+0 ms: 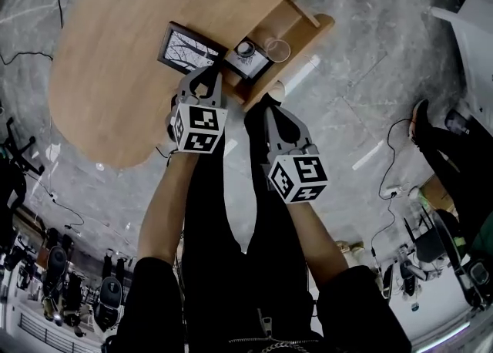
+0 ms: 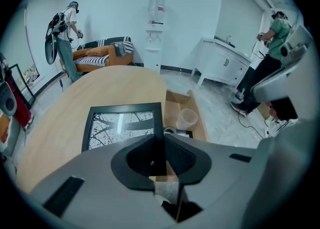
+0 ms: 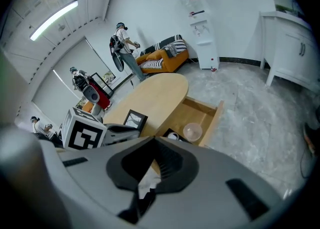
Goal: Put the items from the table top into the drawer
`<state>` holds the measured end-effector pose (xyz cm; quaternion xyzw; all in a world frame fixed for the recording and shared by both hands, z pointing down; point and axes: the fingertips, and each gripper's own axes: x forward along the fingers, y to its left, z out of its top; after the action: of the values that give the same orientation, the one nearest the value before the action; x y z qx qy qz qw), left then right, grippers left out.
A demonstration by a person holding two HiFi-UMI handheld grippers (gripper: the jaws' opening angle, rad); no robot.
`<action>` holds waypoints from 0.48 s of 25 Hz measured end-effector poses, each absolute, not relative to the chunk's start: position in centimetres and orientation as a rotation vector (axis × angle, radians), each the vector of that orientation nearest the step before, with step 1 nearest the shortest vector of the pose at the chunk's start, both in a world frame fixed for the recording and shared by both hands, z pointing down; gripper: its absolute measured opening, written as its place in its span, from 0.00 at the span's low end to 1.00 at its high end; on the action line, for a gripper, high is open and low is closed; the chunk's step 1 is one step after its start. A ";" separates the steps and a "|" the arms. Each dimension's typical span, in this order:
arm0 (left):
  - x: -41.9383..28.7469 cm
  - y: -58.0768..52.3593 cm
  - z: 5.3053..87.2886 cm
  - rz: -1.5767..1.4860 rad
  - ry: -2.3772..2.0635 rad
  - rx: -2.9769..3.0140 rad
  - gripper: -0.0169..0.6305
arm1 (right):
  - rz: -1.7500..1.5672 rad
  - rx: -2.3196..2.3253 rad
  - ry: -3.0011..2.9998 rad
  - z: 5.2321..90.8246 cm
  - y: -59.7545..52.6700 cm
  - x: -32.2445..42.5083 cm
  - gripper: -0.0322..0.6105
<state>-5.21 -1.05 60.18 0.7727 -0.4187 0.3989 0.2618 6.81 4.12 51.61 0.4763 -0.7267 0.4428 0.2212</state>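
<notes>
A black picture frame (image 1: 189,49) with a branch print lies near the wooden table's (image 1: 115,58) right edge. My left gripper (image 1: 204,74) is shut on the frame's near right edge. In the left gripper view that edge of the frame (image 2: 122,125) runs straight between the jaws of the left gripper (image 2: 162,145). The right gripper view shows the frame (image 3: 134,119) tilted. My right gripper (image 1: 266,101) hovers by the open drawer (image 1: 308,31), shut and with nothing in it (image 3: 152,143). The drawer holds a clear cup (image 1: 278,49) and a black square item with a white round top (image 1: 247,55).
The drawer (image 2: 175,103) juts from the table's right side over the grey marble floor. Cables (image 1: 389,159) trail on the floor. Other people (image 2: 65,33) stand around the room, near a sofa (image 2: 100,55), a water dispenser (image 2: 156,28) and a white cabinet (image 2: 222,63).
</notes>
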 end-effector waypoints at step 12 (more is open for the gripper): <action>5.0 -2.7 59.1 1.096 -0.926 2.256 0.14 | 1.298 1.486 -1.931 51.8 4.6 13.4 0.06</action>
<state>4.98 -2.71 59.12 0.8209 -0.3369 0.3987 0.2317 13.38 4.59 51.80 0.5286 -0.6868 0.4617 0.1890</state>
